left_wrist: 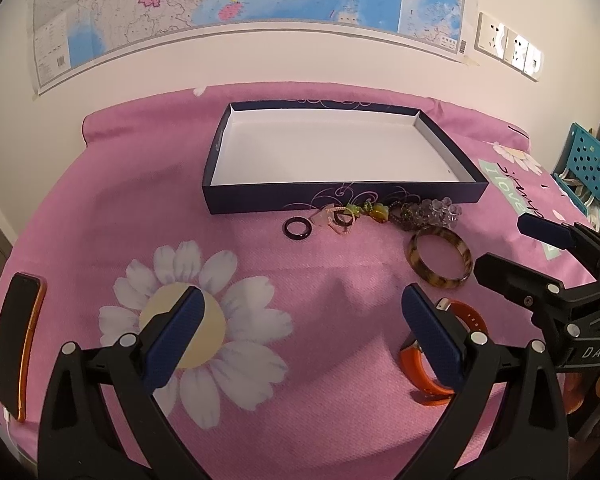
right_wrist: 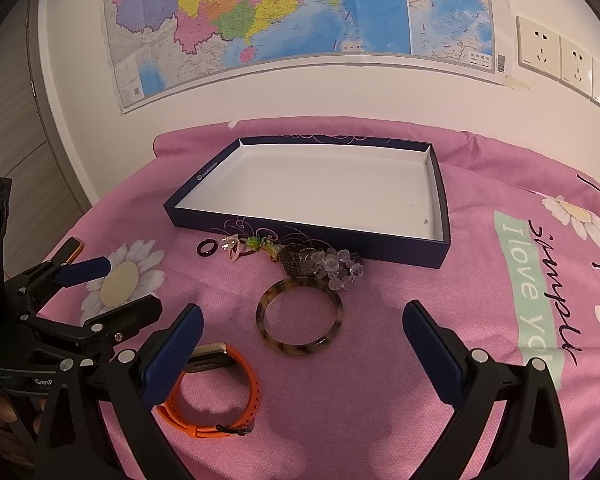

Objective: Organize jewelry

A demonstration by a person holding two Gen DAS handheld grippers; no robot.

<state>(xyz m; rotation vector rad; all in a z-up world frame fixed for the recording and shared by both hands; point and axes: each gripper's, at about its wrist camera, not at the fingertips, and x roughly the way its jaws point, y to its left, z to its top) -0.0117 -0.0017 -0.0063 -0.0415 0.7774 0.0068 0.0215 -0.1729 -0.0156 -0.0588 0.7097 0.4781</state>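
The left gripper [left_wrist: 300,328] and the right gripper [right_wrist: 300,344] both hover with fingers spread wide and hold nothing. The jewelry lies on the cloth in front of the shallow navy box [right_wrist: 440,216], whose white interior holds nothing: a dark ring [right_wrist: 209,248] at the left, then a small tangle of pink and green pieces [right_wrist: 252,245], then a dark beaded piece [right_wrist: 296,259] touching a cluster of clear beads [right_wrist: 340,268], all close to the box's near wall. A tortoiseshell bangle [right_wrist: 299,316] lies nearer the grippers, just beside the beads. An orange-strapped watch [right_wrist: 220,392] lies nearest, partly hidden behind the right gripper's left finger in the right wrist view and behind the left gripper's right finger in the left wrist view. A phone in an orange case [left_wrist: 16,344] rests at the cloth's left edge. The surface is a pink cloth [right_wrist: 380,400] printed with white daisies [left_wrist: 196,328] and a mint band reading "I love yo", with "simply" in black script beside it. A coloured wall map [right_wrist: 300,8] hangs behind, with wall sockets [right_wrist: 556,52] to its right. A blue perforated basket [left_wrist: 588,160] stands at the right. The grippers' bodies bear partial lettering, "DAS" and "GenP".
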